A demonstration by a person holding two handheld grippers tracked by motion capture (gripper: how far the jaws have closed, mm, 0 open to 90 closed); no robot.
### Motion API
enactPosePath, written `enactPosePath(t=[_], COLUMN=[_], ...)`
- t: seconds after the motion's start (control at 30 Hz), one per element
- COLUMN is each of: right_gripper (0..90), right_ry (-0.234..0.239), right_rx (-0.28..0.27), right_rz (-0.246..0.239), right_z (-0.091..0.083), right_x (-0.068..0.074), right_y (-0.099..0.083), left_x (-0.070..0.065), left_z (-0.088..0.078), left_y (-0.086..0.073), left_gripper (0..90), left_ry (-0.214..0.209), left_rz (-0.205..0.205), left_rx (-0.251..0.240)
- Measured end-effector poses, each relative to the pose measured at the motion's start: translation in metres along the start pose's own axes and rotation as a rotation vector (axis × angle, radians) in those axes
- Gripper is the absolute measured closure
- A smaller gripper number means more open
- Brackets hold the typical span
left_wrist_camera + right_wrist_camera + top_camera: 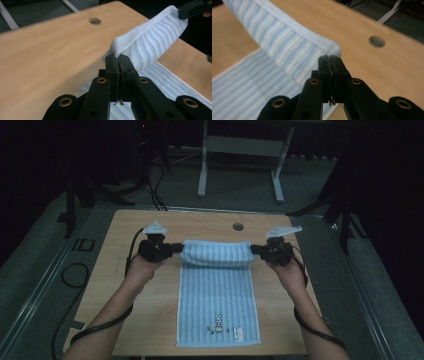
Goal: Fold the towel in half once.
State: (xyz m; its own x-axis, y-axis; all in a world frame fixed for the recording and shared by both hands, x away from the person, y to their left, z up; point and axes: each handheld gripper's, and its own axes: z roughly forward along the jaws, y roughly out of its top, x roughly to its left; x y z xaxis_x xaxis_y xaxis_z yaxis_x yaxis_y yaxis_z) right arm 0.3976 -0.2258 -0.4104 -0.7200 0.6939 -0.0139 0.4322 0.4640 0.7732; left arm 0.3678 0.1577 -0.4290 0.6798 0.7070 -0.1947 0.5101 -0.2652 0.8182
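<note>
Left gripper (176, 248) is clamped on the far-left corner of the striped towel (218, 295); right gripper (256, 250) pinches the far-right corner. That far edge seems lifted off the table (125, 285), mid-fold. Next, carry both corners evenly toward the near hem.

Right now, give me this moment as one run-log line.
left gripper: shut on towel far corner | right gripper: shut on other far corner | far edge lifted off table

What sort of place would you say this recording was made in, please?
Probably a lab or test room: a bare wooden table with a cable hole, cables on a dark floor, a metal stand behind.
</note>
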Motion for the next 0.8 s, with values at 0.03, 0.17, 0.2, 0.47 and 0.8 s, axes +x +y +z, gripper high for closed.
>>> enactPosePath(t=[0.03, 0.17, 0.2, 0.47, 0.8], right_gripper=[87.6, 87.6, 87.6, 87.5, 87.4], right_ry=[0.008, 0.026, 0.036, 0.099, 0.122], right_rx=[0.008, 0.033, 0.034, 0.057, 0.168], right_rz=[-0.008, -0.011, -0.006, 0.039, 0.067], right_z=[-0.001, -0.001, -0.001, 0.0, 0.031], right_x=[0.005, 0.02, 0.023, 0.036, 0.033], right_y=[-0.01, -0.039, -0.045, -0.093, -0.121], left_x=[-0.004, -0.02, -0.023, -0.041, -0.036], left_z=[0.0, 0.003, 0.004, 0.012, 0.043], left_y=[-0.008, -0.037, -0.044, -0.088, -0.115], left_gripper=[87.2, 87.2, 87.2, 87.1, 87.0], left_ry=[-0.009, -0.035, -0.051, -0.108, -0.106], left_rz=[0.005, 0.003, -0.002, -0.022, -0.081], left_rx=[0.015, 0.047, 0.057, 0.124, 0.252])
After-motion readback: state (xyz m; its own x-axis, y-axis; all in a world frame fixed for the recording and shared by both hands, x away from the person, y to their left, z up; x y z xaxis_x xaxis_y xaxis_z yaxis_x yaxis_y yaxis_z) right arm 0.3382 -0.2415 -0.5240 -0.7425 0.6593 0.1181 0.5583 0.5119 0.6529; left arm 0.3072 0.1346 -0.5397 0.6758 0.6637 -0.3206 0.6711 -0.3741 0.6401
